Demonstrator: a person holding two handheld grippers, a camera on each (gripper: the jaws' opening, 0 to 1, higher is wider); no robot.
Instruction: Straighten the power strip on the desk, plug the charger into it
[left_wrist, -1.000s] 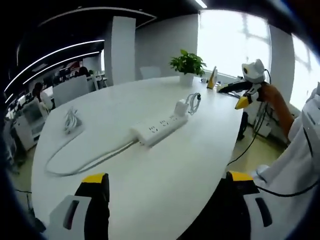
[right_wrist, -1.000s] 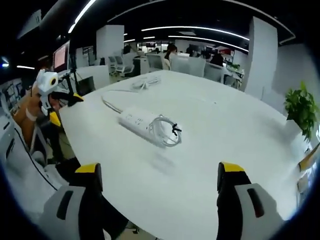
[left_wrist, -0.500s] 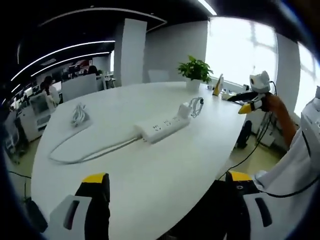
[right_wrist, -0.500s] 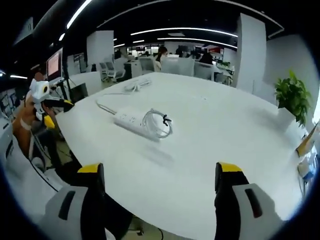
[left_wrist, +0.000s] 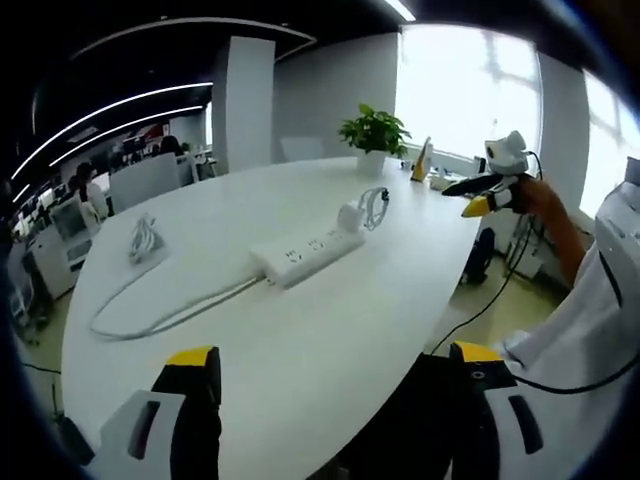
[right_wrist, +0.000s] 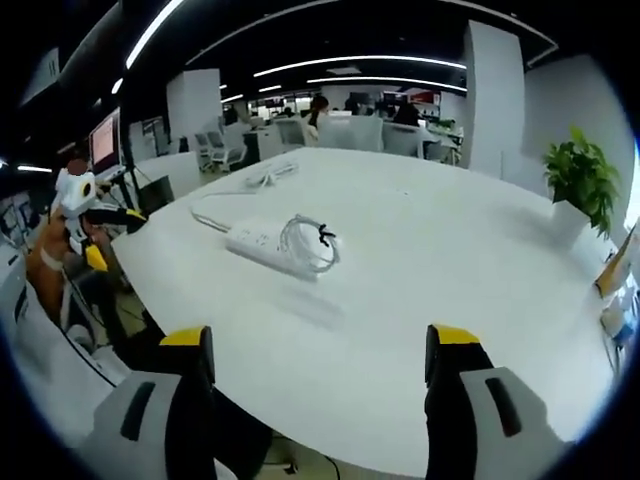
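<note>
A white power strip (left_wrist: 306, 256) lies aslant on the white desk (left_wrist: 300, 330), its cord looping left to a coiled bundle (left_wrist: 143, 240). A white charger (left_wrist: 349, 217) with a coiled cable (left_wrist: 375, 205) rests at the strip's far end. In the right gripper view the power strip (right_wrist: 258, 243) has the charger's coiled cable (right_wrist: 308, 243) lying on it. My left gripper (left_wrist: 330, 400) is open near the desk's front edge, holding nothing. My right gripper (right_wrist: 315, 390) is open over the desk, also seen as the right gripper (left_wrist: 488, 190) held off the desk's far right side. The left gripper (right_wrist: 85, 215) shows at the left.
A potted plant (left_wrist: 374, 132) stands at the desk's far end, also the plant (right_wrist: 575, 180). A yellow object (left_wrist: 423, 158) sits beside it. Office desks, chairs and people (right_wrist: 318, 108) fill the background. A person's sleeve (left_wrist: 600, 310) is at the right.
Both views have shifted slightly with the hands. The power strip and charger lie where they were. Both grippers stay open and away from them.
</note>
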